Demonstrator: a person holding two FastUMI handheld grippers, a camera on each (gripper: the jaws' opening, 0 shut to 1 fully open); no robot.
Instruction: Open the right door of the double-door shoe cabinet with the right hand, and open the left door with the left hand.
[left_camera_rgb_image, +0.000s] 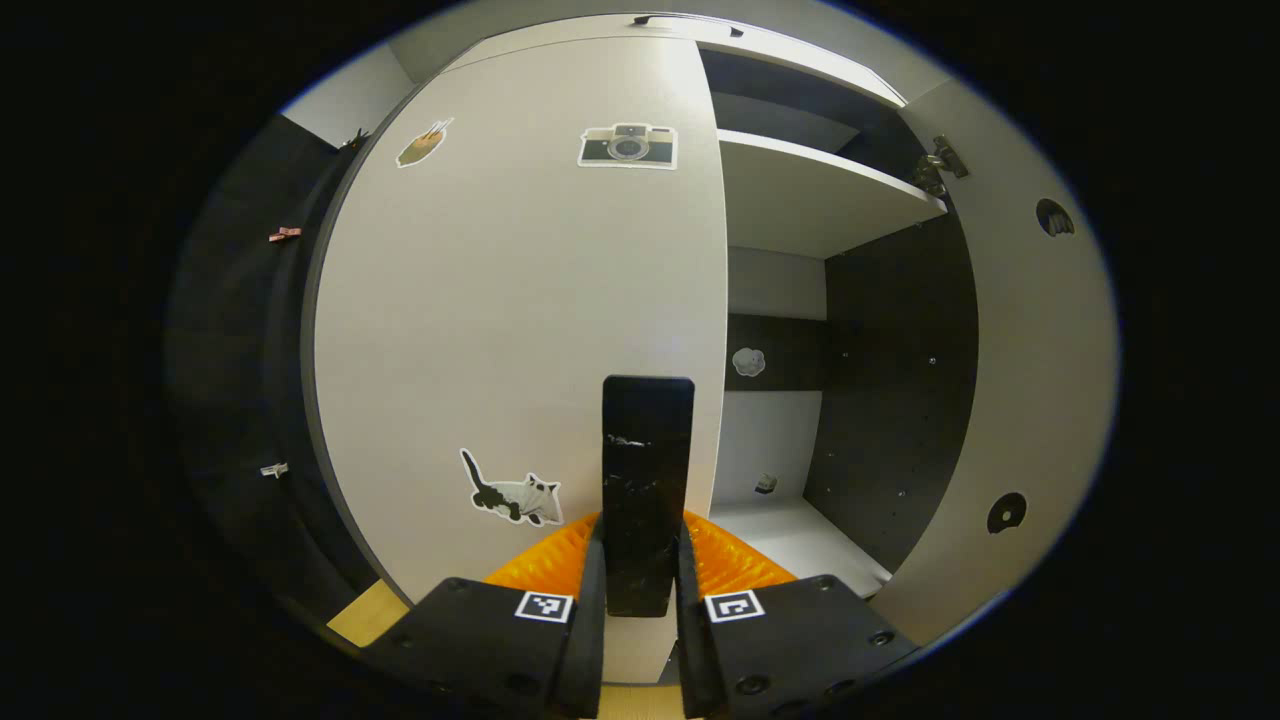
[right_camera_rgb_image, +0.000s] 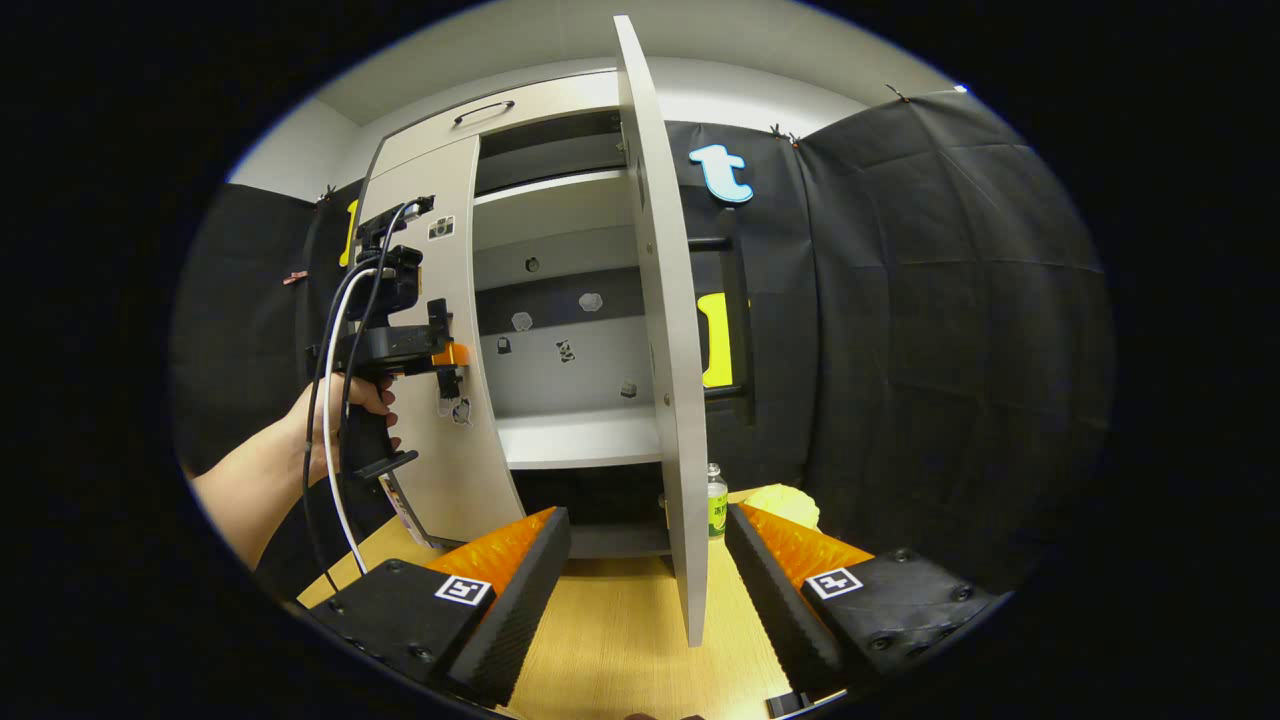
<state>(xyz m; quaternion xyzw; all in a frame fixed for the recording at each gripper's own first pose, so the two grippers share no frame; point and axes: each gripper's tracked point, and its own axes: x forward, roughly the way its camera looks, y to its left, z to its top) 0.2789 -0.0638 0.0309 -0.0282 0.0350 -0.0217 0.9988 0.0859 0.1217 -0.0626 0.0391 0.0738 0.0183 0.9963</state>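
The pale left door (left_camera_rgb_image: 500, 320) of the shoe cabinet stands closed, with stickers on its front. Its black upright handle (left_camera_rgb_image: 648, 450) sits between the fingers of my left gripper (left_camera_rgb_image: 640, 540), which is shut on it. The right door (left_camera_rgb_image: 1030, 380) is swung wide, baring the shelves (left_camera_rgb_image: 800, 190). In the right gripper view that right door (right_camera_rgb_image: 668, 350) appears edge-on, its dark handle (right_camera_rgb_image: 738, 330) on the far face. My right gripper (right_camera_rgb_image: 645, 520) is open, one finger on each side of the door's lower edge, not touching it. A hand (right_camera_rgb_image: 340, 400) holds the left gripper (right_camera_rgb_image: 450, 365) against the left door (right_camera_rgb_image: 450, 200).
The cabinet stands on a wooden table (right_camera_rgb_image: 620, 640). A small bottle (right_camera_rgb_image: 717, 500) and a yellow object (right_camera_rgb_image: 785, 500) sit behind the open door near the black cloth wall (right_camera_rgb_image: 950, 300). Cables hang from the left gripper.
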